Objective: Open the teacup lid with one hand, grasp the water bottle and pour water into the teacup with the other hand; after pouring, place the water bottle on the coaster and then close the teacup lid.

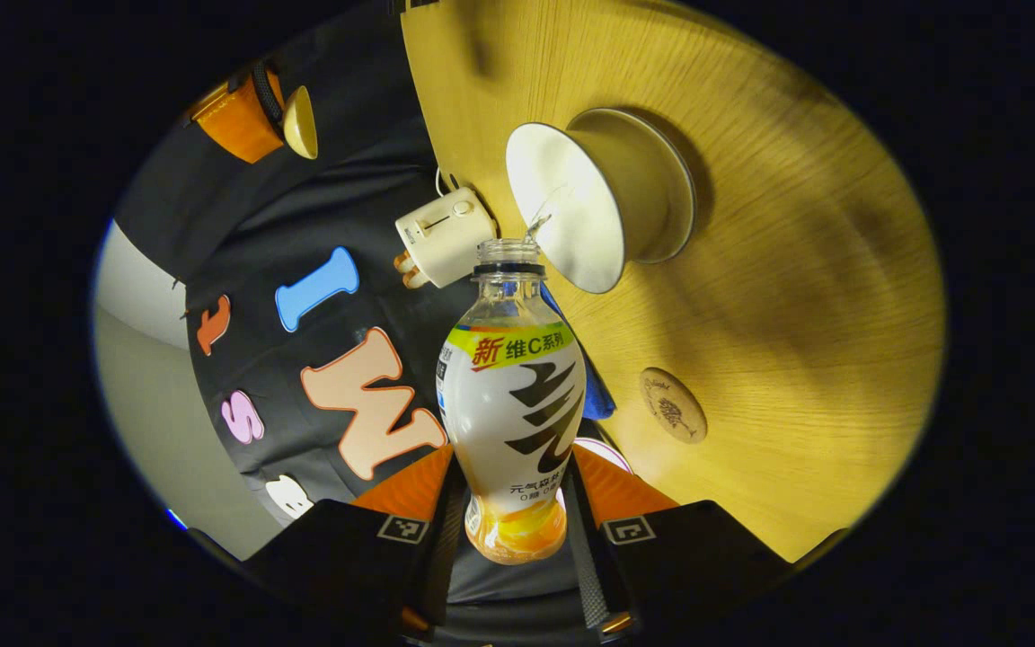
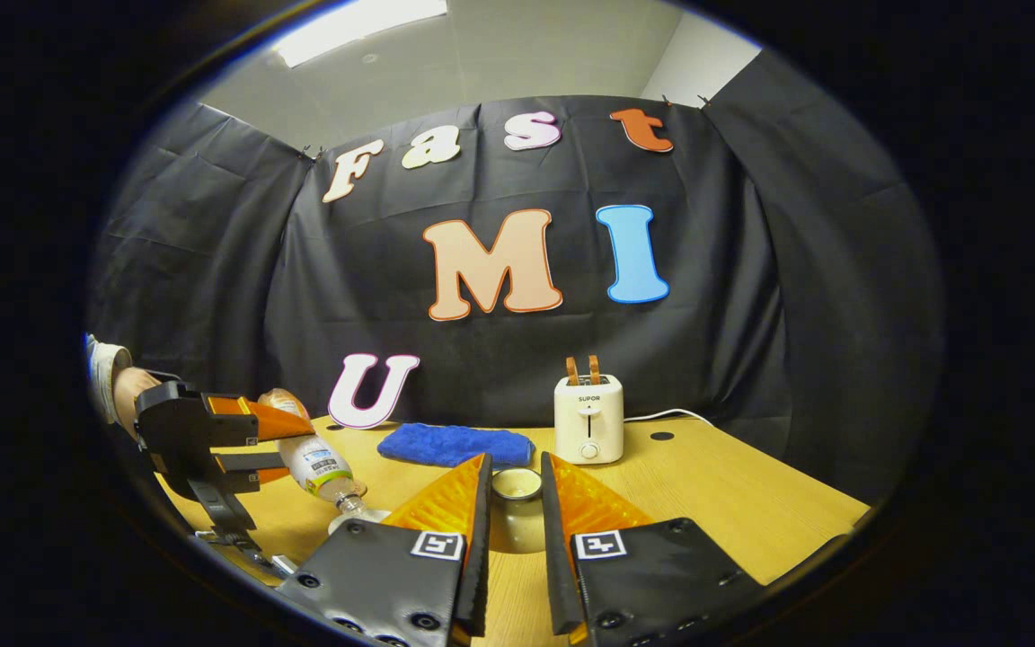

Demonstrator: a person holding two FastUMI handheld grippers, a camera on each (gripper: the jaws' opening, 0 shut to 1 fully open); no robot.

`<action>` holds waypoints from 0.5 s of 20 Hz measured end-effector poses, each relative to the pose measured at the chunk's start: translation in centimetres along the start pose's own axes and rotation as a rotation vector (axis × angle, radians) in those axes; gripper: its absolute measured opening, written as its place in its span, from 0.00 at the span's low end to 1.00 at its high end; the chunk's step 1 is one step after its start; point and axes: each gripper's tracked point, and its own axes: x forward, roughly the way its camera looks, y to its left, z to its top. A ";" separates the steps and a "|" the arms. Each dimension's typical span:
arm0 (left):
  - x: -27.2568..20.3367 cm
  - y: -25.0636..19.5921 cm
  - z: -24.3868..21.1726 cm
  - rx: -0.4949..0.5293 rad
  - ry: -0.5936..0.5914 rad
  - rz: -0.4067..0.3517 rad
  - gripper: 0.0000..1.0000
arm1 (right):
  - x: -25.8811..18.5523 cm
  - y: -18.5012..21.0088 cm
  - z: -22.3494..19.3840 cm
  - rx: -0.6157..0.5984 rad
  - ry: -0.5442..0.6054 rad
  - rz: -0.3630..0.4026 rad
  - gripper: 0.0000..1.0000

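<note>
Water bottle tipped over the teacup, lid held aside.

The left gripper (image 1: 517,526) clamps the water bottle (image 1: 512,404), its mouth at the teacup (image 1: 603,199) rim. The coaster (image 1: 672,405) lies apart on open counter (image 1: 796,296). The right gripper (image 2: 515,512) pinches the teacup lid (image 2: 517,485), partly hidden.

The water bottle (image 1: 512,395) wrapper reads "新 维C系列" and "元气森林" — the toaster (image 2: 588,419) reads "SUPOR".
</note>
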 end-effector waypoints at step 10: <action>0.5 1.2 -0.9 0.053 0.019 -0.012 0.55 | -0.1 0.0 -0.2 0.008 0.009 0.005 0.31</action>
